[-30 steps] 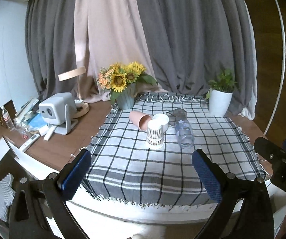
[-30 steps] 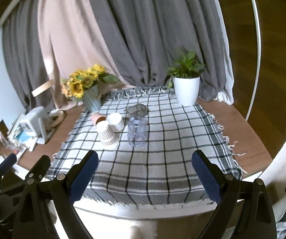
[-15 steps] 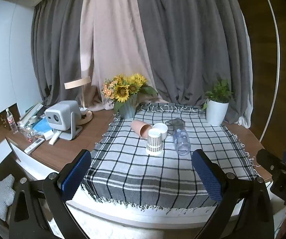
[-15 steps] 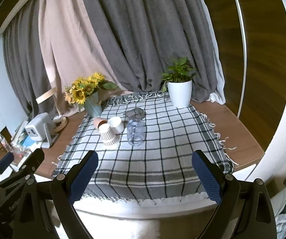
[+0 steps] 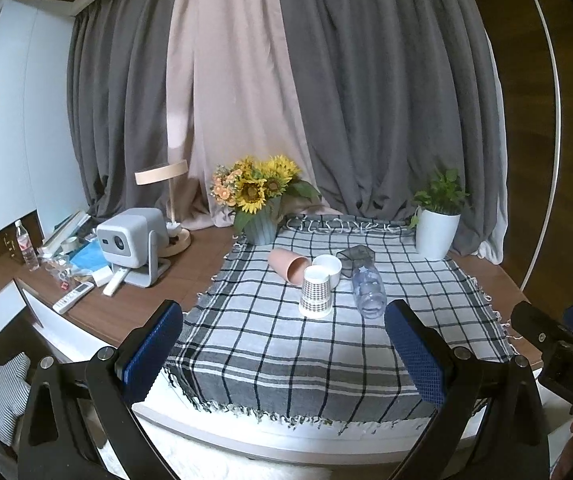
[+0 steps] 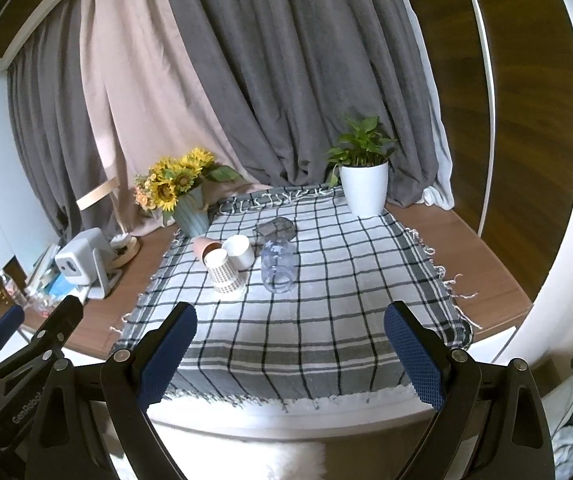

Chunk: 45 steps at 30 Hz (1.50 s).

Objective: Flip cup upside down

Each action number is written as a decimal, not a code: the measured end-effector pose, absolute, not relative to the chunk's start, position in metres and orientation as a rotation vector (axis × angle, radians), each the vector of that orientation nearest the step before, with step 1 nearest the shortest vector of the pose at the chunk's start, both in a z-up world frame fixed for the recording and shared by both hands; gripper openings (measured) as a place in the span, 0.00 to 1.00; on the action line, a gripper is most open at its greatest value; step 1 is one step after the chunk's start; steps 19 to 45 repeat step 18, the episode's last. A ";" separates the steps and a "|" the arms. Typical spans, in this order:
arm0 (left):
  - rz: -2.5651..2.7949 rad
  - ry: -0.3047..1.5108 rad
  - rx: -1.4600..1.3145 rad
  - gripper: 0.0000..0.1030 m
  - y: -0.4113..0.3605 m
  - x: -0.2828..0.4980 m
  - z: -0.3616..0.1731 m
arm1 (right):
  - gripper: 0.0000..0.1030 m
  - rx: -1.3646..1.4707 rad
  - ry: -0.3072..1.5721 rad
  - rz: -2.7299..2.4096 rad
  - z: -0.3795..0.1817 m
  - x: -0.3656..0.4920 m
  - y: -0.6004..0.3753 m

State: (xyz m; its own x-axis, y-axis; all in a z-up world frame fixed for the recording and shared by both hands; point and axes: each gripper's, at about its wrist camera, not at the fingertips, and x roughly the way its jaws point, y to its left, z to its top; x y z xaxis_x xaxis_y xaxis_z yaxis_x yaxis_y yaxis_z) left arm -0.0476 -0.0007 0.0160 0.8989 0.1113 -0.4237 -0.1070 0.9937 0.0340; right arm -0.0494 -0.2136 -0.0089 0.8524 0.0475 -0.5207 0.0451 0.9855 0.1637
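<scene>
Several cups sit mid-cloth on a checked tablecloth (image 5: 286, 352). A houndstooth paper cup (image 5: 315, 291) (image 6: 224, 271) stands upside down at the front. A white cup (image 5: 327, 267) (image 6: 239, 251) stands upright behind it. A pink cup (image 5: 287, 265) (image 6: 205, 247) lies on its side to the left. A clear plastic cup (image 5: 368, 291) (image 6: 278, 266) lies on its side to the right, and a dark clear cup (image 5: 355, 255) (image 6: 276, 229) lies behind it. My left gripper (image 5: 284, 356) and right gripper (image 6: 290, 356) are open and empty, held back from the table's near edge.
A sunflower vase (image 5: 260, 204) stands at the cloth's back left and a white potted plant (image 5: 436, 220) at the back right. A projector (image 5: 130, 242), lamp (image 5: 166, 204), remote and clutter fill the wooden desk on the left. Curtains hang behind.
Both grippers have risen and pulled back from the table, so the cups look smaller and farther. The cups have not moved. Both grippers stay open.
</scene>
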 end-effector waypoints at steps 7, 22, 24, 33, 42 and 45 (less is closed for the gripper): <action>0.105 0.440 0.010 1.00 0.000 -0.046 0.017 | 0.92 0.171 0.553 -0.002 -0.009 -0.049 -0.214; 0.098 0.443 0.006 1.00 0.002 -0.044 0.018 | 0.92 0.172 0.561 -0.015 -0.011 -0.050 -0.214; 0.098 0.443 0.006 1.00 0.002 -0.044 0.018 | 0.92 0.172 0.561 -0.015 -0.011 -0.050 -0.214; 0.098 0.443 0.006 1.00 0.002 -0.044 0.018 | 0.92 0.172 0.561 -0.015 -0.011 -0.050 -0.214; 0.098 0.443 0.006 1.00 0.002 -0.044 0.018 | 0.92 0.172 0.561 -0.015 -0.011 -0.050 -0.214; 0.098 0.443 0.006 1.00 0.002 -0.044 0.018 | 0.92 0.172 0.561 -0.015 -0.011 -0.050 -0.214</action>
